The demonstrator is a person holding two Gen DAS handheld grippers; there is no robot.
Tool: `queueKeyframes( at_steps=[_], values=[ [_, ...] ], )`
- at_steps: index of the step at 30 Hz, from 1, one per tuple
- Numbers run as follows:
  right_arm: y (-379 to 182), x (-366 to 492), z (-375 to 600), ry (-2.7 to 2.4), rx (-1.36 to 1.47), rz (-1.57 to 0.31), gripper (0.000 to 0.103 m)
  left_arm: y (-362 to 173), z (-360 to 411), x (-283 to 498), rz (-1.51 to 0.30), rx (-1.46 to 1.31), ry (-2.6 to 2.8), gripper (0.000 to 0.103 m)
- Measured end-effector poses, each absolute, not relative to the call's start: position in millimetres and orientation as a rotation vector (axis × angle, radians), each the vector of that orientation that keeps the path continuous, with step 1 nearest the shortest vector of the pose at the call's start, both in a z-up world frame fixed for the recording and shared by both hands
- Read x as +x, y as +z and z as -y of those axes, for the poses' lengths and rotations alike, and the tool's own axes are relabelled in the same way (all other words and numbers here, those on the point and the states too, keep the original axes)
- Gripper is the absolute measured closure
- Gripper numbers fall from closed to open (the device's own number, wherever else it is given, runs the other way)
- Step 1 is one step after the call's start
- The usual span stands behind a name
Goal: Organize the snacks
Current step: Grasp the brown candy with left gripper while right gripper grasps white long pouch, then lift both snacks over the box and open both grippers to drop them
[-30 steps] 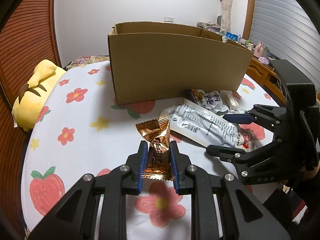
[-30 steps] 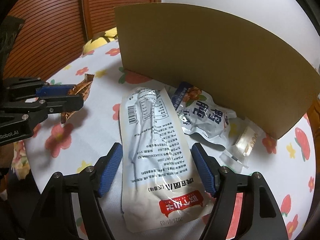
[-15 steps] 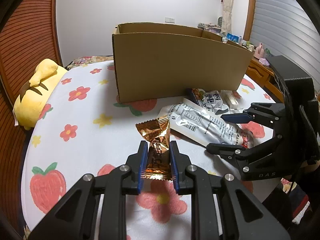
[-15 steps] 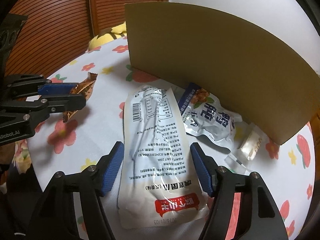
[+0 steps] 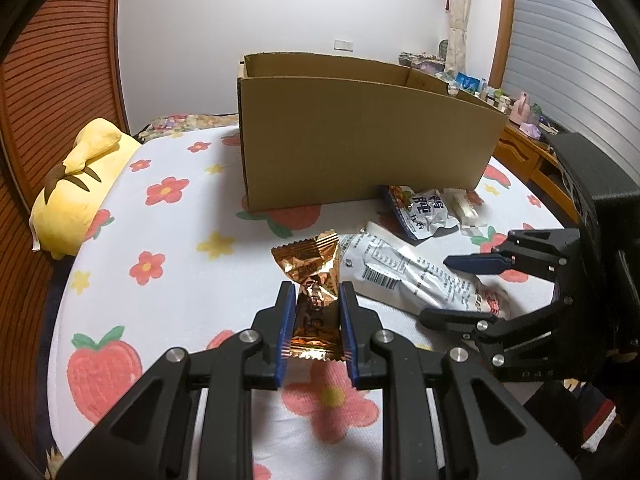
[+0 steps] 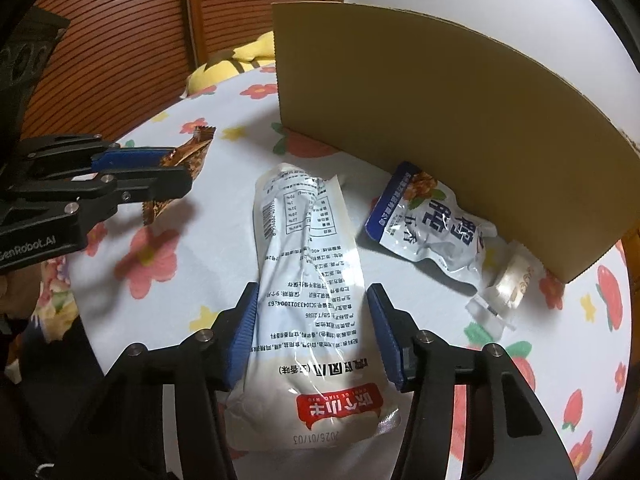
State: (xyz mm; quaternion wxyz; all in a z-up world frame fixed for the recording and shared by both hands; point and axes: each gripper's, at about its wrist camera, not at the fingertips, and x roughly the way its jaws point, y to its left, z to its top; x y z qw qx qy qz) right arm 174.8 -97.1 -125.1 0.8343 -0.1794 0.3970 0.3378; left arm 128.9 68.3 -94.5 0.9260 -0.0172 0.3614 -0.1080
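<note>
Left gripper (image 6: 176, 172) — "GenRobot.AI"; white pouch (image 6: 312, 304) — "2025/01/03".

1. A home bedroom, by all signs.
2. Bed spread with a white sheet (image 5: 168, 240) printed in flowers and strawberries.
3. Yellow plush pillow (image 5: 76, 196) lying at the bed's edge.
4. Slatted wooden panelling (image 5: 52, 92) along one side, plain white wall (image 5: 240, 12) behind.
5. Curtain (image 5: 456, 20) in the corner, wooden dresser (image 5: 524, 152) crowded with small bottles and oddments.
</note>
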Motion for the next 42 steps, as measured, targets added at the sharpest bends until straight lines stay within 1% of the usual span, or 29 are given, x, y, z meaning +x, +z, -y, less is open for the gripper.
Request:
queueKeyframes(
  at_steps=[9,17,23,33,42],
  values=[
    [-124.5,167.6,96.3,0.725,-0.345,-0.826,0.049,-89.5,-69.0,128.0,-0.73,-0.033,-0.218,0.083],
    [-107.0,162.7,113.1,0.712,-0.313,-0.777,0.049,-80.0,-68.5,129.3,-0.711,-0.027,-0.218,0.083],
    [-83.4,155.3,126.7,0.699,-0.296,-0.713,0.049,-68.2,-70.8,133.7,-0.688,-0.03,-0.218,0.083],
    [-26.5,153.7,149.8,0.661,-0.322,-0.562,0.049,-36.5,-62.7,147.4,-0.621,-0.005,-0.245,0.083],
    [7.6,201.1,154.5,0.625,-0.329,-0.506,0.048,-2.5,-55.7,186.3,-0.578,0.025,-0.252,0.083]
  ],
)
